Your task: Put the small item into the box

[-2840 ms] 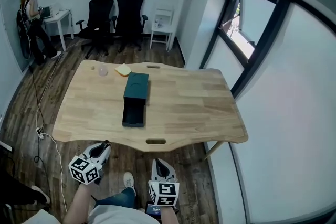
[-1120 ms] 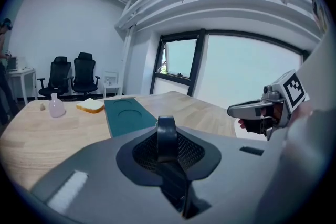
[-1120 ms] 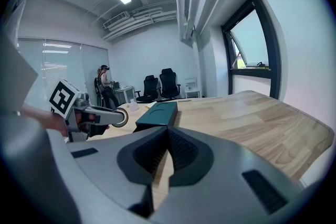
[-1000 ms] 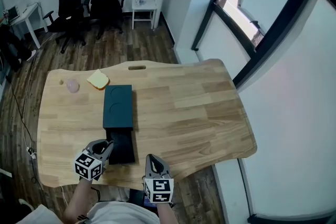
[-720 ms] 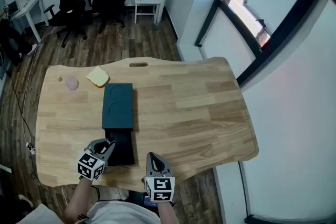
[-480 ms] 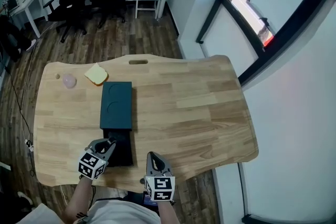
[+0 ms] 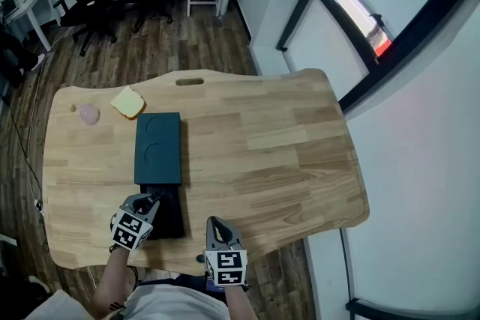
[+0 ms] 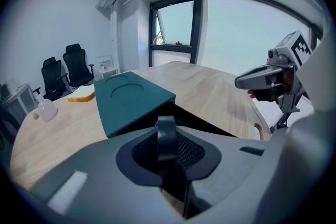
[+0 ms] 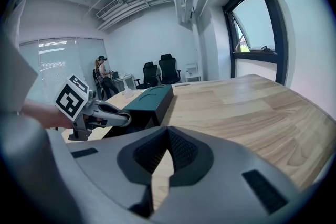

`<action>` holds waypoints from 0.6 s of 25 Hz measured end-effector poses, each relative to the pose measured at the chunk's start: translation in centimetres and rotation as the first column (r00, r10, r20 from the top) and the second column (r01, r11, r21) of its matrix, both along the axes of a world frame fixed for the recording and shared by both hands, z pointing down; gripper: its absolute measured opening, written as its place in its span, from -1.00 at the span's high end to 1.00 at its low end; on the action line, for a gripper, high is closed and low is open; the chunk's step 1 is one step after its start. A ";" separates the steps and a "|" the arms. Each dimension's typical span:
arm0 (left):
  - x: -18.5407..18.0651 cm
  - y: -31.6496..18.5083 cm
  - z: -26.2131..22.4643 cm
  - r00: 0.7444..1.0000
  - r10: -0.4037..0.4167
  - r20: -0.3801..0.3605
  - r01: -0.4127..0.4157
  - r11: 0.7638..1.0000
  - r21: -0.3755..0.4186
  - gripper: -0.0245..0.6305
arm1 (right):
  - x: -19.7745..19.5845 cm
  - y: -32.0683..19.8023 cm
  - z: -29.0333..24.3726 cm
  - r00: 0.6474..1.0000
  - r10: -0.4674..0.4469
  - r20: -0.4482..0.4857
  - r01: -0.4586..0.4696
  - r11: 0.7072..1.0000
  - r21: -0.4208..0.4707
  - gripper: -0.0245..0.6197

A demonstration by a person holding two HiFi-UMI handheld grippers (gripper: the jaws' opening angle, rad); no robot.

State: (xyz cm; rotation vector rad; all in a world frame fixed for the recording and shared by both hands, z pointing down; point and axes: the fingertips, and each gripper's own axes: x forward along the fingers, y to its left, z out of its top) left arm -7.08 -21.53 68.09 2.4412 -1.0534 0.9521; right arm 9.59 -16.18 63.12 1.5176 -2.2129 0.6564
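Head view, small item: the small pink item point(image 7: 89, 114) lies at the far left corner of the desk point(image 7: 285, 154). Nothing touches it. It is just beside a yellow slice point(image 7: 127, 102) and well apart from both grippers.
Box: the dark green box point(image 7: 157, 148) lies lengthwise between that corner and the person. Its drawer point(image 7: 168, 212) is pulled out toward the near edge. The drawer looks empty, though its inside is dark.
Left gripper: the left gripper point(image 7: 148, 201) hovers at the drawer's left side with its tip over the rim. I cannot tell whether it touches. In the left gripper view its jaws are pressed together with nothing between them.
Right gripper: the right gripper point(image 7: 214, 224) hangs at the desk's near edge, to the right of the drawer. Its jaws meet at the tips and hold nothing.
Step in hand: probably the very start, with the drawer standing open and the item not yet fetched.
Next move: one gripper has to reach past the box to the far corner, most likely the left, since the item lies on that side. There it must part its jaws and close on the pink item alone, without catching the slice beside it. It then carries the item back and lets go over the open drawer.
Risk: the item looks small and rounded, so a shallow pinch may let it slip.
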 end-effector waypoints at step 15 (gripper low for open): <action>0.0 1.0 3.3 0.989 0.072 0.132 -0.064 0.996 -0.063 0.76 | 0.5 -0.2 0.1 1.000 0.009 -0.016 -0.009 1.000 0.000 0.91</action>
